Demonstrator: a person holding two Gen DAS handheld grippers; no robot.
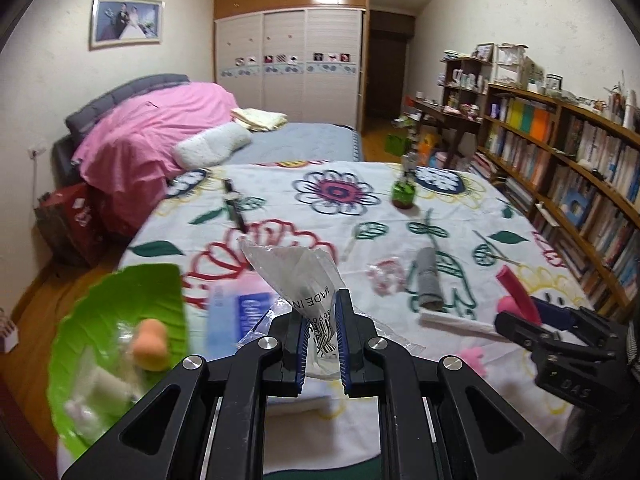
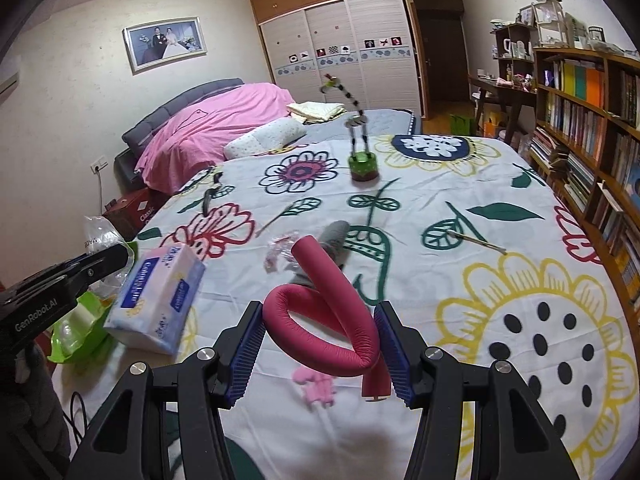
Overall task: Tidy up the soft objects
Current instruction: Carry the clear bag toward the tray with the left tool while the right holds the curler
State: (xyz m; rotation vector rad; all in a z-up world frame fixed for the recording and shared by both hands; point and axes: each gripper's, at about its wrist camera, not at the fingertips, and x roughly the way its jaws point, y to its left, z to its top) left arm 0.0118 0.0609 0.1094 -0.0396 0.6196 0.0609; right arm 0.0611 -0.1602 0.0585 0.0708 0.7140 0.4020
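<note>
My left gripper (image 1: 321, 312) is shut on a crumpled clear plastic bag (image 1: 298, 270) with black print, held above the flowered bedspread (image 1: 360, 216). Just left of it lies a green leaf-shaped tray (image 1: 120, 304) holding an orange sponge (image 1: 150, 344) and pale soft pieces. My right gripper (image 2: 319, 312) is shut on a bent pink foam tube (image 2: 320, 320), whose loop fills the space between the blue pads. The left wrist view shows that tube (image 1: 518, 294) sticking up from the right gripper (image 1: 520, 318). A grey rolled cloth (image 2: 336, 240) and a tissue pack (image 2: 160, 300) lie on the bedspread.
A green-based toy figure (image 2: 364, 166), a thin brush (image 2: 476, 240), a black watch (image 2: 210, 196), a clear wrapper (image 2: 282, 252) and a small pink piece (image 2: 316, 384) lie on the cloth. A bookshelf (image 2: 580, 140) runs along the right; a pink-covered bed (image 2: 224, 124) stands behind.
</note>
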